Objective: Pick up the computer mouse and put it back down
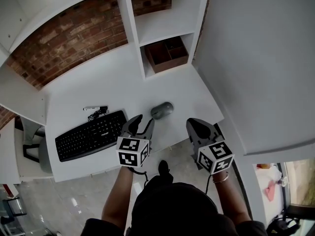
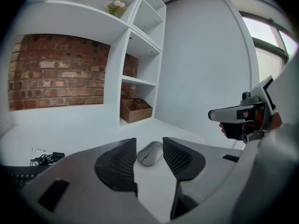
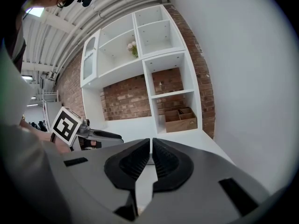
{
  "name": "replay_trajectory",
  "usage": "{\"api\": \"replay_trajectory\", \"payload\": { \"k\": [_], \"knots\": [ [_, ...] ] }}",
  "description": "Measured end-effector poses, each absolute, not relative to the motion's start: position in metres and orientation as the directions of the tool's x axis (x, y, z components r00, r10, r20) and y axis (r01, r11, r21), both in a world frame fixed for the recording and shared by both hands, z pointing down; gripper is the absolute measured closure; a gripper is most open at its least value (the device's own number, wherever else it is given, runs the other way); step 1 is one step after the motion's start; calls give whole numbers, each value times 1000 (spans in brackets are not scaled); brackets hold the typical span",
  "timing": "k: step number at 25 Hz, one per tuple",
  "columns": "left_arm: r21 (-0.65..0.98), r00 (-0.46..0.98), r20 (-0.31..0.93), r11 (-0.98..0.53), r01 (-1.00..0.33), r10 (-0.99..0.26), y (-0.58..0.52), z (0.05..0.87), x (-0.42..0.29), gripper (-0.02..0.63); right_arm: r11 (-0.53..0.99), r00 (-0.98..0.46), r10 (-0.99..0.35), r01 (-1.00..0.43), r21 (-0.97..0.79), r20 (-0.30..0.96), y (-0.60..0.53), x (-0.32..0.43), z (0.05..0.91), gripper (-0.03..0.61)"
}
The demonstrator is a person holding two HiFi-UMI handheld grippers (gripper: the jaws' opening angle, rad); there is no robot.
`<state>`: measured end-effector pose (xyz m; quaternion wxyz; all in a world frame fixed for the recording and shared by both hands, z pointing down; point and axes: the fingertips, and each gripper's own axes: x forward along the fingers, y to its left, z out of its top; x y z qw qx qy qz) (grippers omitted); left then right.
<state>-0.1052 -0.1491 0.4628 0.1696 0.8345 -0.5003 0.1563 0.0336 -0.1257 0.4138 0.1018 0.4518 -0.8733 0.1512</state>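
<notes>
I read this as the approach: nothing is lifted yet. Nearest me, the left tongs are released, with a clear gap between the jaws and nothing in it. The right tongs are clenched on nothing, jaws together with only a thin slit showing. They hang over the front edge of the worktop.

Just beyond the left tongs, the mouse lies flat on the worktop, untouched. In the left gripper view it sits framed in the gap between the jaws but ahead of their tips. From the head view it is slightly right of the left tongs' line and left of the right tongs.

I judge the next move belongs to the left tongs. They need to go forward and down until the jaws straddle the mouse's 2 long sides, then close. The mouse is low and rounded, so I would want the pads close to the worktop before squeezing, or they may ride up over its back. It also lies at a slant, so the wrist may need a small turn to square up.

Count, going outward:
- 2 tongs
- 1 mouse
- 1 keyboard to the left
- 1 black cable bundle behind the keyboard
- 1 wooden box in the low shelf bay at the back
- 1 pot of flowers on a high shelf
</notes>
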Motion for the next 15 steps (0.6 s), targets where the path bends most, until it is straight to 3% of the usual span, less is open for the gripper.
{"api": "replay_trajectory", "payload": {
  "k": [15],
  "knots": [
    [87, 515, 555, -570, -817, -653, -175, 514, -72, 364, 484, -522, -774, -853, -195, 359, -152, 43, 436, 572]
  ]
}}
